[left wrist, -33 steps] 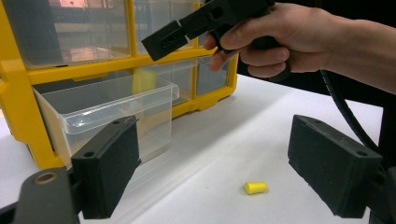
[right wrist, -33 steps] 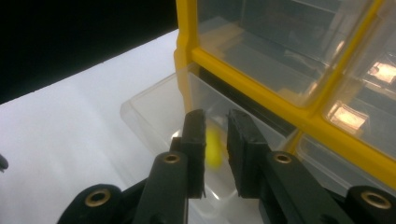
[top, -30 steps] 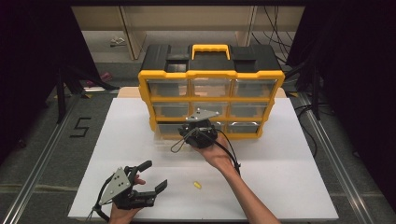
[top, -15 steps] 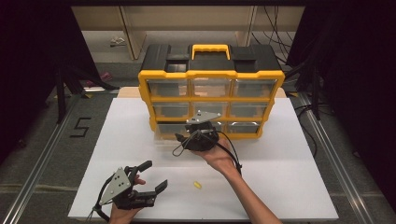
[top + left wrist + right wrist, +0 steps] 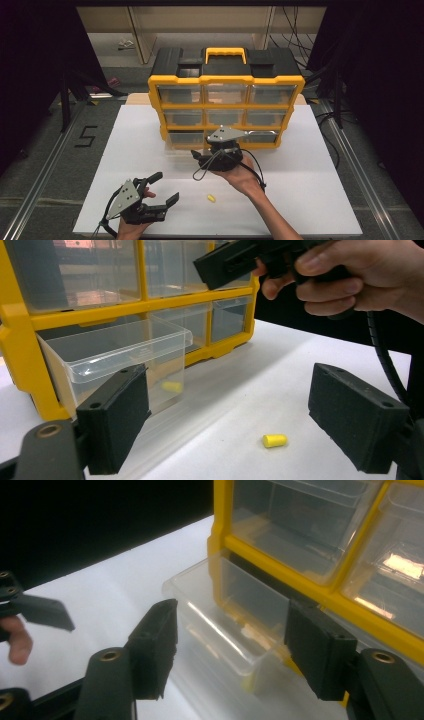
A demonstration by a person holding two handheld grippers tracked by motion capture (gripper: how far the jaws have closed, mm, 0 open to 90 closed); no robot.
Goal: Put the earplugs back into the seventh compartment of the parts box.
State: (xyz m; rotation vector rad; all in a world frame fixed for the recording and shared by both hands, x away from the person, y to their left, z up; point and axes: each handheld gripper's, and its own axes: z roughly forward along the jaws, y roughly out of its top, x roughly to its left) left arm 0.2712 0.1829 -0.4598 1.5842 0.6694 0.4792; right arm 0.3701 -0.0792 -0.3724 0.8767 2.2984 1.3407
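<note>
White table (image 5: 310, 200) bears the pulled-out clear drawer (image 5: 225, 615) just beyond the right tool's (image 5: 235, 645) emptily opening jaws.

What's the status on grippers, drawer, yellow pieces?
Right gripper jaws just opened, nothing between. Left gripper open. Pulled-out drawer holds one yellow piece; another on table. Nothing blocking.

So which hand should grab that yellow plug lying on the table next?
Probably the left. Its claw is open and low, with the plug on the table just beyond its jaws. The right claw, jaws just opened, faces the pulled-out drawer.
</note>
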